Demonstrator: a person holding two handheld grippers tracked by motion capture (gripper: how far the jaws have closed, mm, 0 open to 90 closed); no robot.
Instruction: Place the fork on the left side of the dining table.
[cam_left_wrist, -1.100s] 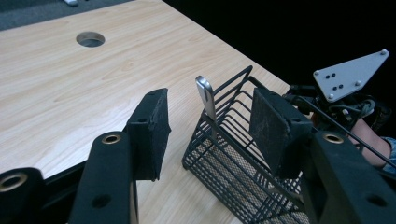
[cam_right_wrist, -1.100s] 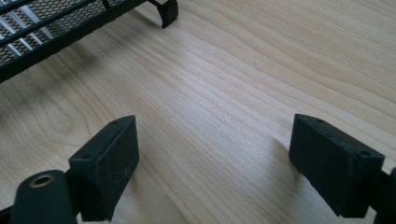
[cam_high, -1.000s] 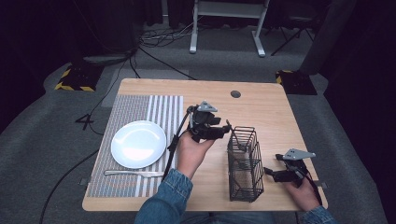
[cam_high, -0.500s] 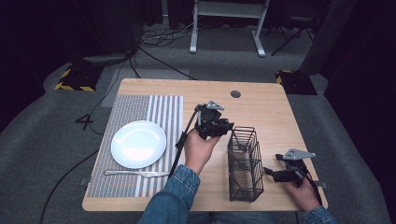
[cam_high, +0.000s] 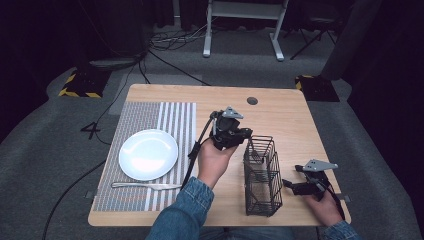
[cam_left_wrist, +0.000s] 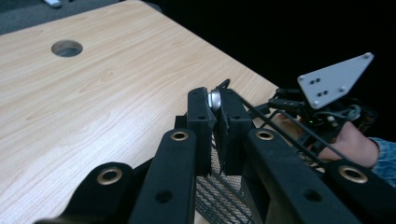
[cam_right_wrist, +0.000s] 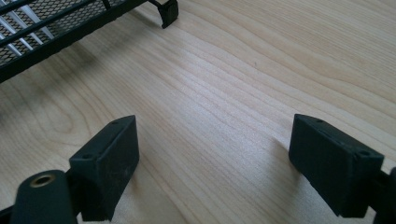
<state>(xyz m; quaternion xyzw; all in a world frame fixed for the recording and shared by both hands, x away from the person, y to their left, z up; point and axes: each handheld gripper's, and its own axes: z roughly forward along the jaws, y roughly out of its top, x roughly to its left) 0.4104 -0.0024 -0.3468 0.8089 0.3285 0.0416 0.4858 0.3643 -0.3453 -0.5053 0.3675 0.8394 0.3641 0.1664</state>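
carrying a small silvery piece (cam_left_wrist: 214, 97) clamped between its fingers, the left gripper (cam_high: 231, 131) hangs beside the wire basket (cam_high: 261, 176) (right gripper (cam_high: 296, 185) fingers apart on the counter (cam_high: 285, 117)), so lowering it in seems next.

One plate (cam_high: 148, 154), one knife (cam_high: 146, 185), one wire basket (cam_high: 261, 175), one striped placemat (cam_high: 145, 121), two grippers.

Left hand (cam_high: 212, 159) raised over table middle, denim sleeve (cam_high: 177, 212) reaching in from bottom edge. Left gripper (cam_high: 243, 135) pointing right, jaws nearly closed on small shiny metal piece (cam_left_wrist: 214, 98), what it is cannot tell. Right hand (cam_high: 325, 205) low at right front corner. Right gripper (cam_high: 287, 184) pointing left, jaws spread wide, nothing between them.
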